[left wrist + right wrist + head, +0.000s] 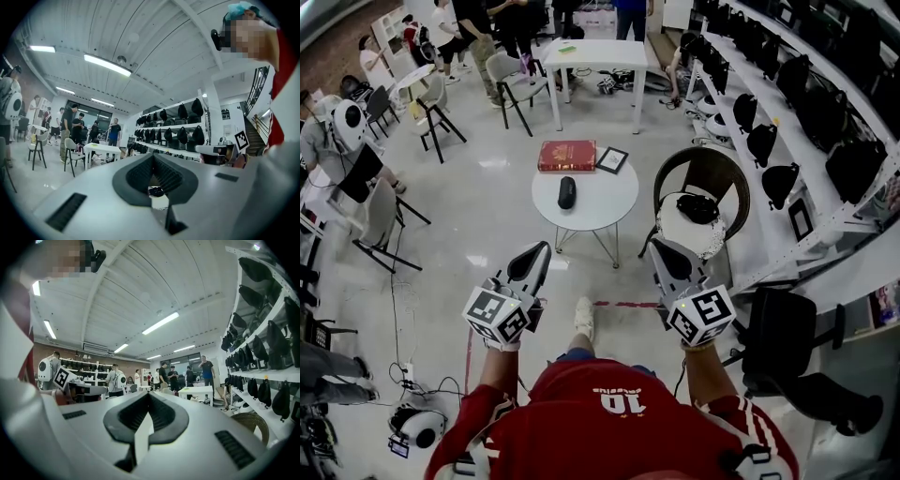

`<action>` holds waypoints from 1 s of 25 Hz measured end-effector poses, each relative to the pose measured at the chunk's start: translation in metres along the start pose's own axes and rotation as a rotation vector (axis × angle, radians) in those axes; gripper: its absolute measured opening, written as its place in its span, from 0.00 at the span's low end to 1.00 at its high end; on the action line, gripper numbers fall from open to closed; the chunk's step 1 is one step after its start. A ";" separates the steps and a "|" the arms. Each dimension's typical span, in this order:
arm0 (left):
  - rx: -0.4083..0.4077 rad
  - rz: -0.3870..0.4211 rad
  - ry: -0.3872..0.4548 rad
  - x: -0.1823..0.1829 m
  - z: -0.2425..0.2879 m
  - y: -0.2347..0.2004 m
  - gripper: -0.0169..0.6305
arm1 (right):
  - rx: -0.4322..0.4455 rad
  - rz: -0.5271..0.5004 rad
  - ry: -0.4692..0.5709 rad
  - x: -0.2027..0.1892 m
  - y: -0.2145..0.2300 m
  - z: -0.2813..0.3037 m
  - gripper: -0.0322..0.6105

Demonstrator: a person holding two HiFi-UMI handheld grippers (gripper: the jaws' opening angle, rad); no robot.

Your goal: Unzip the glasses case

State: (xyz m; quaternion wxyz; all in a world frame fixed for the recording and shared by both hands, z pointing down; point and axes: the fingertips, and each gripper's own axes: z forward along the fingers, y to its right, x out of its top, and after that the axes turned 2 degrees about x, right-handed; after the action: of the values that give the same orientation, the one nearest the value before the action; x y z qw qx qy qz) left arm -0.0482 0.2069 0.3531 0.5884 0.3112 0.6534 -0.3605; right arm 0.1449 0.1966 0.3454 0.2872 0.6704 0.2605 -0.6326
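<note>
The black glasses case (pixel 567 192) lies zipped on a small round white table (pixel 614 202) some way ahead of me. My left gripper (pixel 541 250) and right gripper (pixel 662 247) are held level side by side in the air, well short of the table. Both are shut with nothing between the jaws. In the left gripper view the left gripper (pixel 152 157) points towards the table, and a dark thing, probably the case (pixel 156 191), shows low between the jaws. The right gripper (pixel 149 395) points into the room, and its view does not show the case.
A red book-like box (pixel 566 156) and a small picture frame (pixel 612 160) lie at the table's far edge. A round-backed chair (pixel 701 211) stands right of the table, with shelves of black bags (pixel 825 103) beyond. Other chairs, a white table (pixel 598 54) and people stand further back.
</note>
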 end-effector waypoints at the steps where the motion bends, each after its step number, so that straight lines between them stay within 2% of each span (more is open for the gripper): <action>1: 0.000 -0.003 0.000 0.000 0.004 -0.004 0.03 | 0.001 -0.002 -0.005 -0.001 0.003 0.003 0.07; 12: -0.020 -0.020 -0.020 0.000 0.080 -0.065 0.03 | -0.057 0.002 -0.015 0.003 0.064 0.071 0.07; 25: -0.039 -0.013 -0.047 0.016 0.183 -0.178 0.03 | -0.096 0.028 0.000 0.011 0.134 0.196 0.07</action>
State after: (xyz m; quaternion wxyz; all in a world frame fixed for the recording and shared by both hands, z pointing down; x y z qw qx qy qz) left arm -0.0983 -0.0437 0.3470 0.6071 0.2869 0.6483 -0.3589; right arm 0.1045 -0.0371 0.3351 0.3277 0.6596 0.2812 -0.6153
